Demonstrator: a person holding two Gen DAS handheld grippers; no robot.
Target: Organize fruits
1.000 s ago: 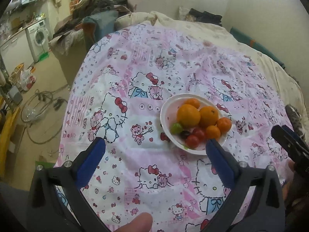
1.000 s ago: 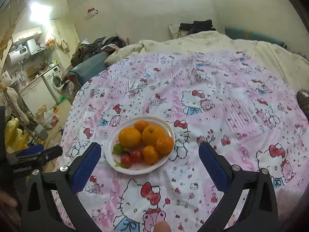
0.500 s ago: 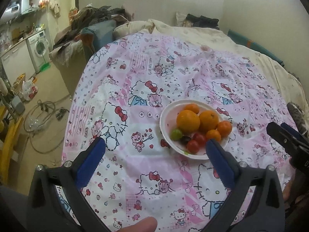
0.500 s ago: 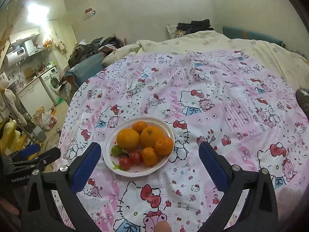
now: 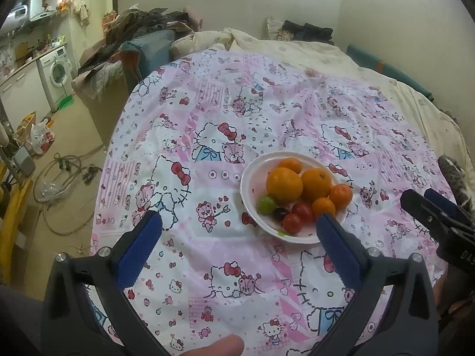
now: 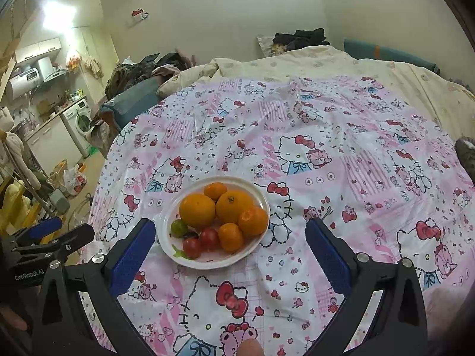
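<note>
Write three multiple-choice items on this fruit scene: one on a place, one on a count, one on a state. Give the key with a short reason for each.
1. Where does the small green fruit lie?
A. On the white plate, at its left edge beside a large orange
B. On the cloth, off the plate
C. Between the left gripper's fingers

2. How many red tomatoes are on the plate?
A. None
B. Two
C. Five

3. How is the right gripper?
A. Shut on an orange
B. Shut on the plate's rim
C. Open, holding nothing

Key: 1 A, the green fruit sits inside the rim next to the large orange. 2 B, two red tomatoes lie side by side at the near edge. 3 C, its blue pads stand wide apart, with the plate beyond them.
</note>
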